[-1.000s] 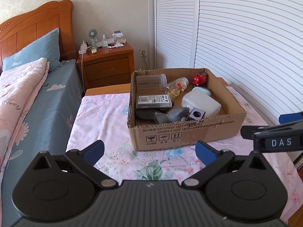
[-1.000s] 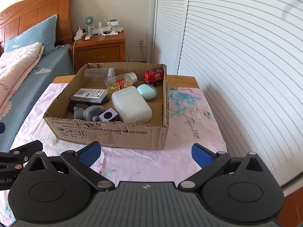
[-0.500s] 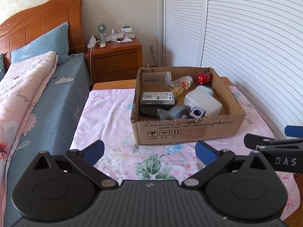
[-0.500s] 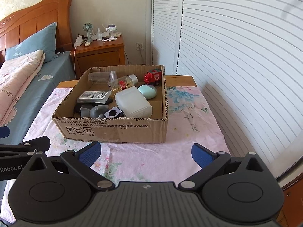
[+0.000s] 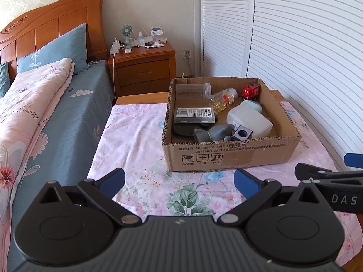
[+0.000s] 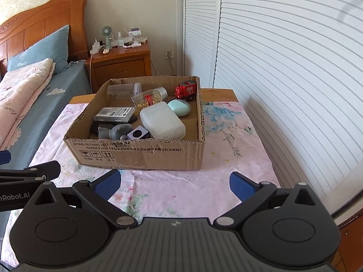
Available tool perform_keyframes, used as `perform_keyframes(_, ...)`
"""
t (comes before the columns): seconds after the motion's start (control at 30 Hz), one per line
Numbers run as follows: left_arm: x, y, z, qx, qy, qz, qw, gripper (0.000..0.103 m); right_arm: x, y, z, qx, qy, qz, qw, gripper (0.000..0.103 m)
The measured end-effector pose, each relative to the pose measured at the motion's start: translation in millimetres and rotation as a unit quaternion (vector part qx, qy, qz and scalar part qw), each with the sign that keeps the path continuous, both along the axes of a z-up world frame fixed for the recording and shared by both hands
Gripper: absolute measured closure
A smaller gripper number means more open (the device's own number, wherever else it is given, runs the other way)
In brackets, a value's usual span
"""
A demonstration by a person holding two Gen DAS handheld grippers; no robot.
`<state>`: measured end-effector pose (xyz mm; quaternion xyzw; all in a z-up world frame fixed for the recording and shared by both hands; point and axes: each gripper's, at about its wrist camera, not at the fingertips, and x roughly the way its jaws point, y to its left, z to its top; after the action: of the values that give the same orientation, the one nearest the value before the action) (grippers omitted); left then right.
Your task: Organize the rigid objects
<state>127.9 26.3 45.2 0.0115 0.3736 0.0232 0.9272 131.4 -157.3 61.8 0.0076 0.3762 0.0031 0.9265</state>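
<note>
Hovering left claw (image 5: 179,179), right claw (image 6: 173,182), cardboard box (image 6: 140,154)

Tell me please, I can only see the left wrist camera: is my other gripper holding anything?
Observer: No. The right gripper is open, with only the flowery cloth showing between its blue pads.
Operator: What's the green thing peeking out behind the white jug?
Observer: It's a mint egg-shaped case. The right wrist view shows nearly all of it, lying right beside the white container.
Operator: Does the red train have writing on it?
Observer: Yes. The toy train turns its side to the right wrist camera, and it reads "S.L".
</note>
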Motion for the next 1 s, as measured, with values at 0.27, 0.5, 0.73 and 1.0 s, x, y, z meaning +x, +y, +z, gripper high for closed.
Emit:
perform_keyframes(0.27, -0.5, 0.3, 0.1, 0.001, 0.001, 0.002, 1.0, 0.001, 0.8, 0.4, -0.6, 0.001, -0.001, 0.002, 1.0, 0.0)
perform_keyframes(0.5, -0.1, -0.1, 0.7, 0.005, 0.0, 0.004, 1.0, 0.001, 0.2, 0.0, -0.5, 0.002, -0.001, 0.002, 1.0, 0.0)
perform_keyframes(0.73, -0.3, -0.4, 0.7, 0.006, 0.001, 0.005, 1.0, 0.001, 0.4, 0.7, -0.6, 0.0, -0.001, 0.003, 1.0, 0.0)
perform_keyframes(1.0, -0.9, 1.3, 1.1, 0.003, 0.002, 0.008, 1.0, 0.001, -0.2, 1.2, -0.9, 0.003, -0.002, 0.005, 1.0, 0.0)
